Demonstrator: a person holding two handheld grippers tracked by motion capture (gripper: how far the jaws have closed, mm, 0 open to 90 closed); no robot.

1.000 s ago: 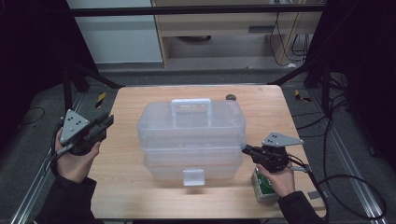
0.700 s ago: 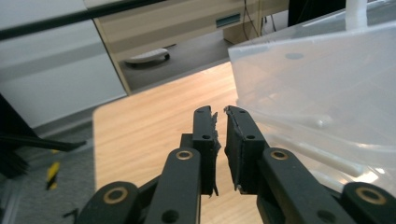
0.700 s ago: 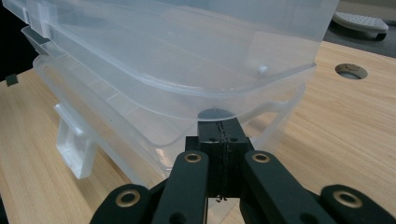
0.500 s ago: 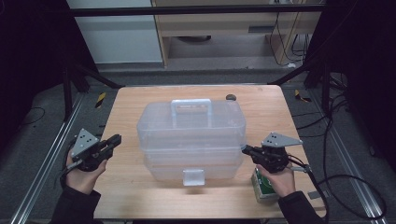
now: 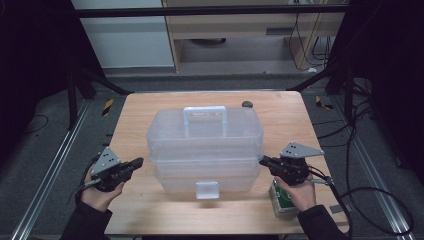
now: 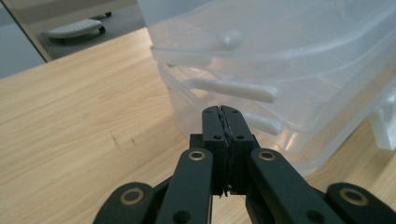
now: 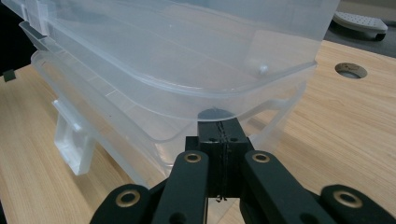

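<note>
The left gripper (image 6: 222,112), its black jaws pressed together with nothing between them, points at the lower corner of a clear plastic box (image 6: 289,56) standing on the wooden table (image 6: 79,130).

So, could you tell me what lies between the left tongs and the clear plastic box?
Only bare wooden tabletop, seen in the high view, separates the left tongs from the clear plastic box.

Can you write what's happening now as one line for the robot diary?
scene: clear box on table | left gripper: shut, beside box | right gripper: shut, at box edge | held: nothing
</note>
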